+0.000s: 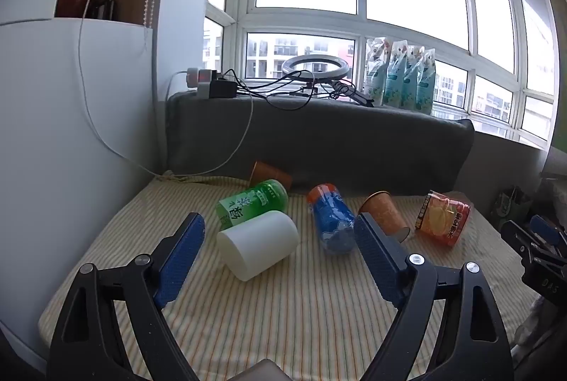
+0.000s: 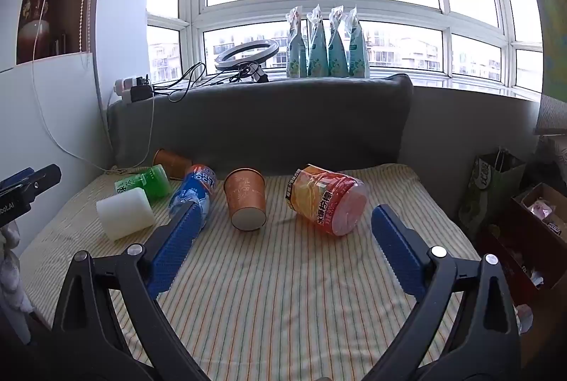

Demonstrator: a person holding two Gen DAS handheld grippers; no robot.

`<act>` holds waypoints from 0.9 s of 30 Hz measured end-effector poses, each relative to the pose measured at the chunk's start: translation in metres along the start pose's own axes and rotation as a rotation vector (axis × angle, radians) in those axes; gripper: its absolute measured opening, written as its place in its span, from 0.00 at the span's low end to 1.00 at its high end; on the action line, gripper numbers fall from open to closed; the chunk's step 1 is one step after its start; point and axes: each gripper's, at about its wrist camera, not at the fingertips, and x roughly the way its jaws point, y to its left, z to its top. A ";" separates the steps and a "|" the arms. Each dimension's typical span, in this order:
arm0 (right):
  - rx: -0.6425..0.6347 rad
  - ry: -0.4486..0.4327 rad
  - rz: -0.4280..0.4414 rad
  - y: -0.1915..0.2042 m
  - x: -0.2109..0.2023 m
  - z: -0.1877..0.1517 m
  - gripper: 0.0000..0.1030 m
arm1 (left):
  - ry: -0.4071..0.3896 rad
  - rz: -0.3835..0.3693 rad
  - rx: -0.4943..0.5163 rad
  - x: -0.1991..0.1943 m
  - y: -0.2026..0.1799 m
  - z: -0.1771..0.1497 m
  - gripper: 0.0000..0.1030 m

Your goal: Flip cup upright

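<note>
Several cups lie on their sides on a striped cloth (image 1: 283,303). A white cup (image 1: 257,244) lies just ahead of my open, empty left gripper (image 1: 280,234); it also shows at the left of the right wrist view (image 2: 124,216). A green cup (image 1: 252,206), a blue cup (image 1: 331,219), an orange paper cup (image 1: 384,212) and an orange-red cup (image 1: 444,218) lie beyond. My open, empty right gripper (image 2: 285,221) faces the orange paper cup (image 2: 245,198) and the orange-red cup (image 2: 327,198). A second orange paper cup (image 2: 172,161) lies at the back.
A grey cushion (image 2: 265,118) backs the cloth under the window. On it stand a ring light (image 2: 246,55), cables with a power strip (image 2: 136,90) and several pouches (image 2: 327,44). A white cabinet (image 1: 71,133) is at left, boxes and a bag (image 2: 496,189) at right.
</note>
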 end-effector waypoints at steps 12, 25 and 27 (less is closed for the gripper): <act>-0.015 -0.011 0.001 0.003 0.001 0.003 0.96 | -0.004 0.002 -0.025 0.000 0.006 0.000 0.84; -0.020 -0.020 0.000 0.004 0.000 0.005 0.96 | -0.019 -0.003 -0.013 -0.004 0.003 0.003 0.84; -0.020 -0.018 0.000 0.004 0.001 0.005 0.96 | -0.017 -0.005 -0.013 -0.005 0.003 0.004 0.84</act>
